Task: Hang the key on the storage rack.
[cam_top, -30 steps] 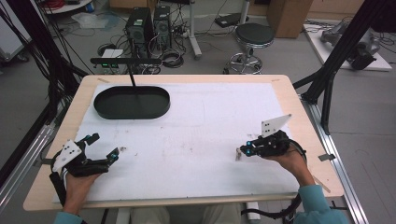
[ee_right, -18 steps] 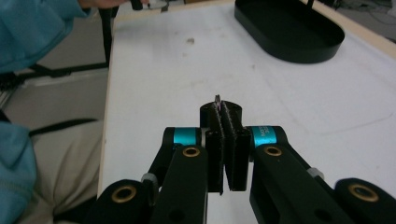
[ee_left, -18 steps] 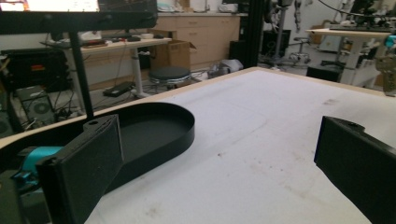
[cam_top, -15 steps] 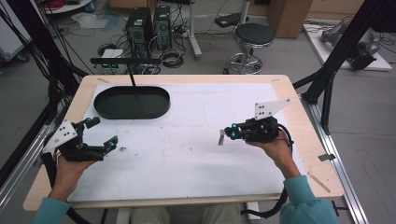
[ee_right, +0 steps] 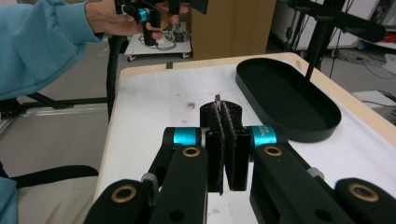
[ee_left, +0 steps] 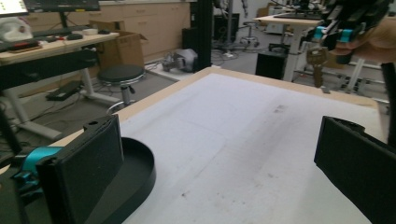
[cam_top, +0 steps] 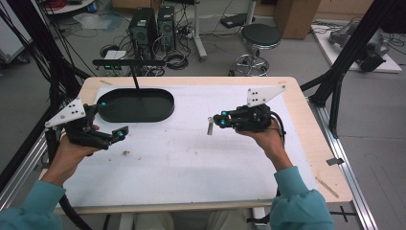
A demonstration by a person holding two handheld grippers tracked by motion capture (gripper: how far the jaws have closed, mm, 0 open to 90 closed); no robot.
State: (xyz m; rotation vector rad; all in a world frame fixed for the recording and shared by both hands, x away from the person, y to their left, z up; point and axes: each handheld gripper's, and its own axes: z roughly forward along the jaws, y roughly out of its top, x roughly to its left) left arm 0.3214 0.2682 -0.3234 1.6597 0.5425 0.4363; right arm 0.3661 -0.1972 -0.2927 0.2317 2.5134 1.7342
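The right tool (cam_top: pixel 214 123) pinches a key (cam_top: pixel 209 127) only by its top, the left tool (cam_top: pixel 113 122) gaping wide beside it, so the key may slip onto the bench (cam_top: pixel 191 163) below before reaching the black tray (cam_top: pixel 163 108).

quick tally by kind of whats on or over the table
key: 1, hanging from the shut right gripper
black oval tray: 1, on the table
grippers: 2, the left gripper open
total: 4
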